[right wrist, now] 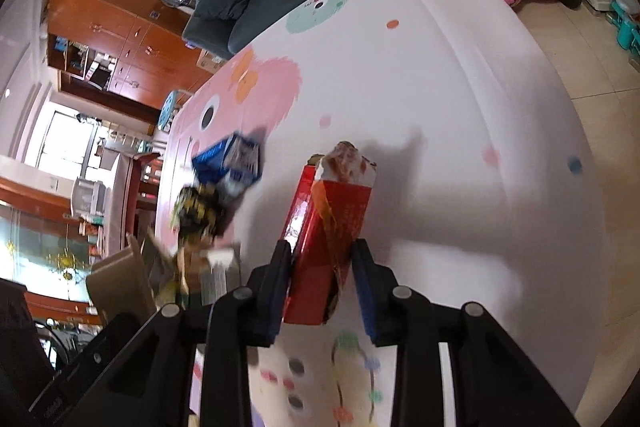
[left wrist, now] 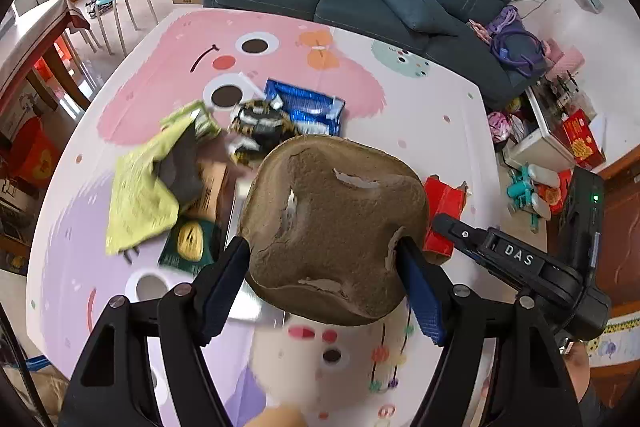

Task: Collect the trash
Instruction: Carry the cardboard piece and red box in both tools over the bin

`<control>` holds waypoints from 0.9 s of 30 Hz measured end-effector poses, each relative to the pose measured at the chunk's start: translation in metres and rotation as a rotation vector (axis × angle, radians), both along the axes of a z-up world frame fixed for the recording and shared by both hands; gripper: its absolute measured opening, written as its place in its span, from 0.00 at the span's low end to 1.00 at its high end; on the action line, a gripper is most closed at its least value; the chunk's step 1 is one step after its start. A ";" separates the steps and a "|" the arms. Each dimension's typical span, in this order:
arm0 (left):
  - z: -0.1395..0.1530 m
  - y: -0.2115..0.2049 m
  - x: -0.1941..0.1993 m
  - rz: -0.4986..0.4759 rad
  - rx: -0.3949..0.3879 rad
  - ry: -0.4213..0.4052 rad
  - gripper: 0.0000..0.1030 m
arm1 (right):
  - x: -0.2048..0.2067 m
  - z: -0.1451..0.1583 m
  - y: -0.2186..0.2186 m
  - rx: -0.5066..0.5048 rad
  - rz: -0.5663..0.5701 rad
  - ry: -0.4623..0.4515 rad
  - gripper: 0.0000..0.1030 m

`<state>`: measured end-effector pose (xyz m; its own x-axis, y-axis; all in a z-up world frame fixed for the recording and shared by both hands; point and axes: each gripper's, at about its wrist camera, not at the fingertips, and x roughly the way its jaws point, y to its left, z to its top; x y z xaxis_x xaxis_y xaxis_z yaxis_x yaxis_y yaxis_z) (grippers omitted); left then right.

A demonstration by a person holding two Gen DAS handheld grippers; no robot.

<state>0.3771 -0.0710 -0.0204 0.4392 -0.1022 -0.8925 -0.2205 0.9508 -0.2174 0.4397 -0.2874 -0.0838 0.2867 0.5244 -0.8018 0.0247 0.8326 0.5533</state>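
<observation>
The torn brown paper tray [left wrist: 332, 227] is pinched by its side edges in the left hand-held gripper [left wrist: 324, 267], lifted above the play mat [left wrist: 432, 115]. The red carton [right wrist: 328, 227] is clamped in the right hand-held gripper [right wrist: 320, 267], low over the mat. The tray's frayed, ripped rim looks soft, so it may buckle or slip free. The carton is crushed and twisted and could pivot out. Nearby, the blue wrapper [left wrist: 308, 105] and yellow-green bag [left wrist: 140, 187] await collection.
</observation>
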 end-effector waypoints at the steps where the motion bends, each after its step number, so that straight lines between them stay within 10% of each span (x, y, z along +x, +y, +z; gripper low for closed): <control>1: 0.001 0.000 -0.007 -0.004 -0.004 -0.002 0.71 | -0.009 0.002 -0.001 -0.004 0.009 -0.002 0.30; 27: 0.011 0.063 -0.300 -0.126 -0.064 -0.052 0.71 | -0.307 0.072 0.065 -0.008 0.017 -0.070 0.30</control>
